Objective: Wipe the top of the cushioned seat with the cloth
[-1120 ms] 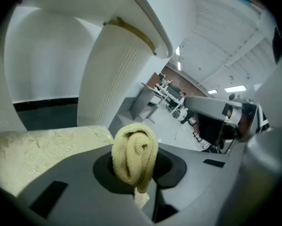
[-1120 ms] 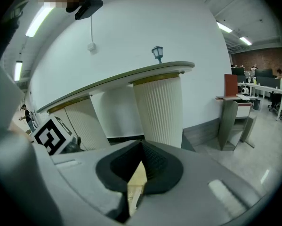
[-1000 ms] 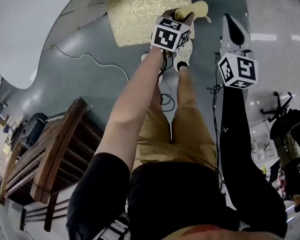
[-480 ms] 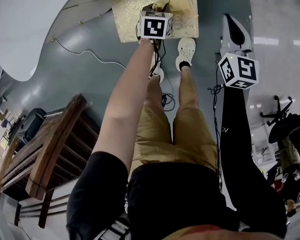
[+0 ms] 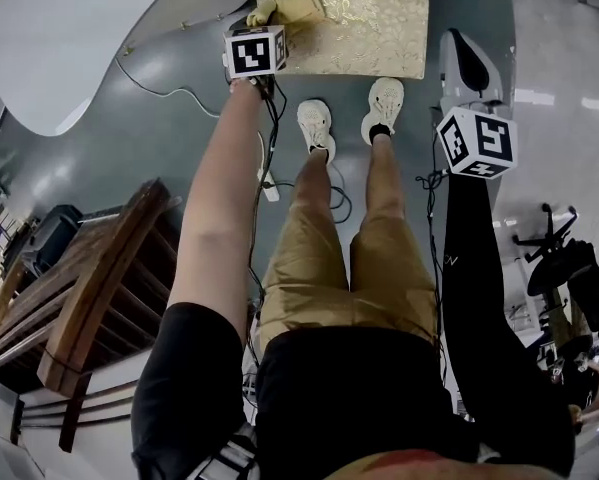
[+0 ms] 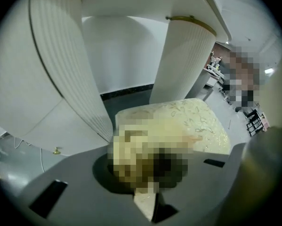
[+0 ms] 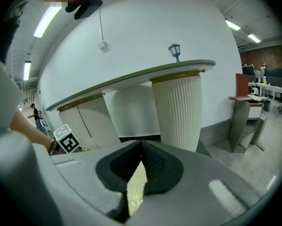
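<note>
The cushioned seat [image 5: 369, 18] is a square gold-patterned pad at the top of the head view. A yellow cloth [image 5: 287, 6] lies bunched at the seat's left edge, and my left gripper [image 5: 271, 23] is shut on it. In the left gripper view the cloth [image 6: 150, 154] fills the space between the jaws, with the seat [image 6: 204, 126] stretching away behind it. My right gripper [image 5: 476, 140] hangs off to the right over the floor, apart from the seat. Its jaws meet at the tip [image 7: 141, 144] with nothing held, and a sliver of the seat [image 7: 137, 185] shows below.
A person's two feet [image 5: 319, 128] stand just in front of the seat. White ribbed pedestals [image 6: 60, 65] carry a white tabletop [image 5: 69, 48] at the left. A wooden chair [image 5: 89, 298] is at lower left, a cable [image 5: 179, 93] crosses the floor, and a white-and-black unit [image 5: 466, 63] stands right of the seat.
My left gripper has dragged the cloth leftward across the seat, from its right side to its left edge. The right gripper has stayed where it was.
</note>
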The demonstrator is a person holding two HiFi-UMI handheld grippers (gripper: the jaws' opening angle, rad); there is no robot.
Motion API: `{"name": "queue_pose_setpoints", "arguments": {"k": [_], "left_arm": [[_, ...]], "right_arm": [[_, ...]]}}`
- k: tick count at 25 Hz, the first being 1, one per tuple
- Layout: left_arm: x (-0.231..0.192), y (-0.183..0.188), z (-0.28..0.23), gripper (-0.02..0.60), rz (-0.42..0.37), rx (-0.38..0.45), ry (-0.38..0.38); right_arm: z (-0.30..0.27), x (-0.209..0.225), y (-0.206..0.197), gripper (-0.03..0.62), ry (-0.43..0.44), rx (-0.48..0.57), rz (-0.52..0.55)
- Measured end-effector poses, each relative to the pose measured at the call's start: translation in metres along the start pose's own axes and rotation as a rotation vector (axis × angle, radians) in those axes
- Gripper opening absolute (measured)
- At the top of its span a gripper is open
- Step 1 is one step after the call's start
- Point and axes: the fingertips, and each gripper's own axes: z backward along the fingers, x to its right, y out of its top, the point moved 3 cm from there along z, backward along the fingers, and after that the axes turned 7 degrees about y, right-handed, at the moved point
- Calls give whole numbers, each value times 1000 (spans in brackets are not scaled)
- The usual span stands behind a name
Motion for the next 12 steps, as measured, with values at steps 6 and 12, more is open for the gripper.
{"name": "queue_pose_setpoints", "arguments": {"k": [6, 12], "left_arm": [[-77, -34, 6, 60, 97, -60, 92], [-118, -55, 16, 60, 94, -69, 109]], "right_arm": [[-17, -38, 6, 0, 16, 0, 24], [-21, -65, 11, 0, -9, 9, 40]]}}
